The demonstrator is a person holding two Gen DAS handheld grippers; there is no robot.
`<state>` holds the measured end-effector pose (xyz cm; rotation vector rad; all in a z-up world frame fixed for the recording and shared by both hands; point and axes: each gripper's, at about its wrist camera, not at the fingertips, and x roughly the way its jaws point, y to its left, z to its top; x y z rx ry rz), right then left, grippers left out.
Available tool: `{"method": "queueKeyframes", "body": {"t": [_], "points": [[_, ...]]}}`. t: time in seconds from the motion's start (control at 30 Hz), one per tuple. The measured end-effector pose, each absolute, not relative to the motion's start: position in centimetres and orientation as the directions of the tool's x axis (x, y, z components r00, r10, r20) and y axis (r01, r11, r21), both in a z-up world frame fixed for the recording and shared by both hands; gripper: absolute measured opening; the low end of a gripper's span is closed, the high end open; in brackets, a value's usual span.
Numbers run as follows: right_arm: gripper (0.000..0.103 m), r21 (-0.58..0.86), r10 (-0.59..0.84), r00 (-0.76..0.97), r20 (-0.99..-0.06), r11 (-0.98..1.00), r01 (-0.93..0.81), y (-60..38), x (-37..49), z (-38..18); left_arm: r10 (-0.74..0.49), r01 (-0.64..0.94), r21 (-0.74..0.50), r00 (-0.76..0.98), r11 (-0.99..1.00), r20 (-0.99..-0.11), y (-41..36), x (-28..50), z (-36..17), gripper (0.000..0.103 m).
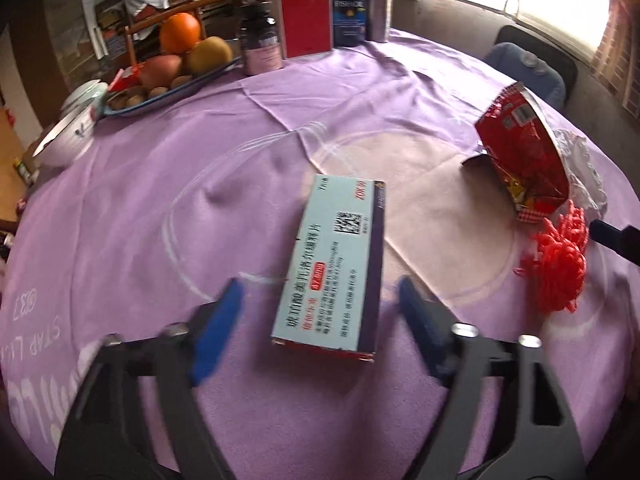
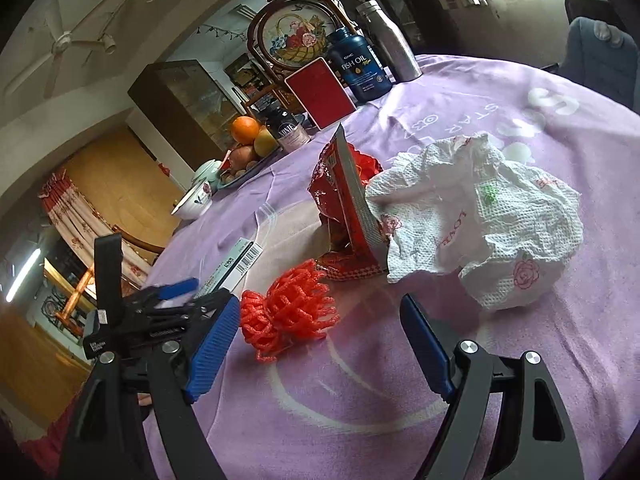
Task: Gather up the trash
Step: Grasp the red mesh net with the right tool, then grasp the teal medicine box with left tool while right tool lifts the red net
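Left gripper (image 1: 320,300) open, straddling medicine box (image 1: 332,264) (pads not touching yet); next: close on it. Right gripper (image 2: 320,320) open, empty, near red foam net (image 2: 288,316).

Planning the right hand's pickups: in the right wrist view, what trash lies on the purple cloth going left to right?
Light blue medicine box, mostly hidden behind the left gripper → red foam net → red snack bag → crumpled white paper towel.
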<state>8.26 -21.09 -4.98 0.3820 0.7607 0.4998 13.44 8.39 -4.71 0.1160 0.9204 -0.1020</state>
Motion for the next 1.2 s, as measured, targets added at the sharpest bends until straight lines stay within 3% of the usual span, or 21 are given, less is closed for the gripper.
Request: {"method": "queueKeyframes", "body": {"t": [0.03, 0.13, 0.2, 0.47, 0.6, 0.73, 0.9, 1.0, 1.13, 1.2], "points": [[0.081, 0.486, 0.546, 0.626, -0.556, 0.825, -0.288, -21.0, 8.1, -4.8, -0.030, 0.125, 0.059, 0.608, 0.990, -0.793, 8.6, 13.6, -4.6, 0.096], [0.081, 0.423, 0.493, 0.656, -0.572, 0.862, -0.279, -20.3, 7.6, -4.4, -0.007, 0.081, 0.046, 0.563, 0.996, -0.827, 9.5, 14.7, -5.4, 0.098], [0.081, 0.352, 0.443, 0.668, -0.598, 0.894, -0.278, -19.3, 7.3, -4.0, -0.044, 0.067, -0.008, 0.554, 0.998, -0.831, 10.5, 14.9, -5.4, 0.097], [0.079, 0.268, 0.429, 0.602, -0.673, 0.901, -0.342, -13.7, 8.4, -3.0, -0.010, 0.066, 0.032, 0.560, 0.997, -0.828, 10.0, 14.6, -5.4, 0.098], [0.048, 0.220, 0.367, 0.574, -0.732, 0.925, -0.311, -12.2, 10.0, -4.2, -0.010, 0.066, 0.032, 0.560, 0.997, -0.828, 10.1, 14.6, -5.4, 0.098], [0.029, 0.208, 0.365, 0.611, -0.703, 0.926, -0.313, -12.6, 9.0, -3.7, -0.011, 0.066, 0.032, 0.561, 0.997, -0.828, 10.1, 14.6, -5.5, 0.098], [0.029, 0.210, 0.366, 0.609, -0.704, 0.926, -0.314, -13.9, 8.2, -3.7, -0.010, 0.065, 0.032, 0.561, 0.997, -0.828, 10.1, 14.6, -5.5, 0.098], [0.048, 0.231, 0.373, 0.570, -0.732, 0.923, -0.307, -14.3, 8.3, -4.8, -0.010, 0.066, 0.032, 0.561, 0.997, -0.828, 10.1, 14.6, -5.5, 0.098], [0.031, 0.226, 0.375, 0.600, -0.707, 0.923, -0.311, -14.4, 7.7, -5.0, -0.011, 0.066, 0.032, 0.561, 0.997, -0.828, 10.1, 14.6, -5.5, 0.098], [0.029, 0.243, 0.382, 0.622, -0.683, 0.923, -0.300, -14.9, 7.3, -4.7, -0.010, 0.066, 0.032, 0.561, 0.997, -0.828, 10.1, 14.6, -5.5, 0.098]]}}
